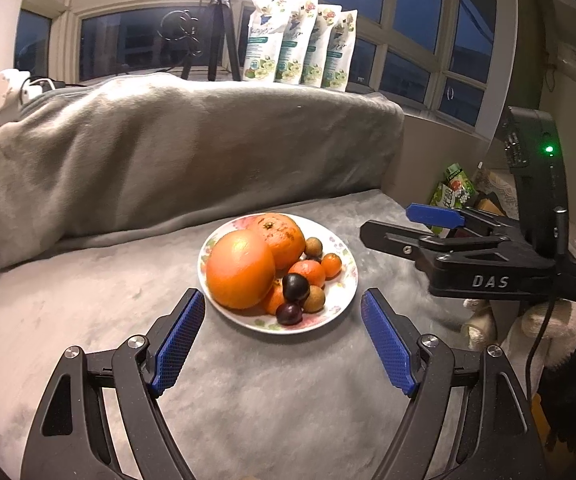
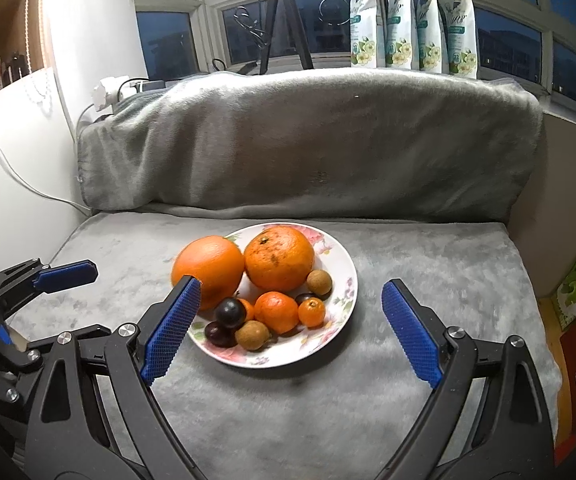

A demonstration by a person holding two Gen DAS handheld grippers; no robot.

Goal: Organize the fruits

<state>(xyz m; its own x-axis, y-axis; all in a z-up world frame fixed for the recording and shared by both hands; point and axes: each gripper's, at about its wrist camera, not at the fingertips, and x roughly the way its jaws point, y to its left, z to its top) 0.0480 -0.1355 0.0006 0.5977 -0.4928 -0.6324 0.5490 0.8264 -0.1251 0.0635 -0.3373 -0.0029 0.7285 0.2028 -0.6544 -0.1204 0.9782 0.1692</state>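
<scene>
**A:** Where does the fruit sit against your jaws?

**B:** Your left gripper [image 1: 282,322] is spread wide and holds nothing; the floral plate [image 1: 341,298] lies straight ahead between its blue pads, its near rim just past the tips. Your right gripper [image 2: 289,314] is also wide open and empty, with the same plate [image 2: 343,300] framed between its fingers; the left pad overlaps the smooth big orange [image 2: 208,270] in that view.

**A:** What's on the plate?

**B:** Two large fruits at the back and left: the smooth big orange [image 1: 240,270] and a speckled orange [image 1: 282,238], touching. In front of them, crowded together, a mandarin [image 2: 276,312], a small kumquat [image 2: 311,312], two dark plums [image 2: 230,312], and brown longans [image 2: 252,334].

**A:** Anything around you?

**B:** The plate rests on a grey plush blanket [image 2: 427,280] that also drapes the raised back. In the left view your right gripper [image 1: 435,216] hangs just right of the plate. Four pouches [image 2: 411,20] and a tripod [image 2: 284,16] stand behind at the window.
</scene>
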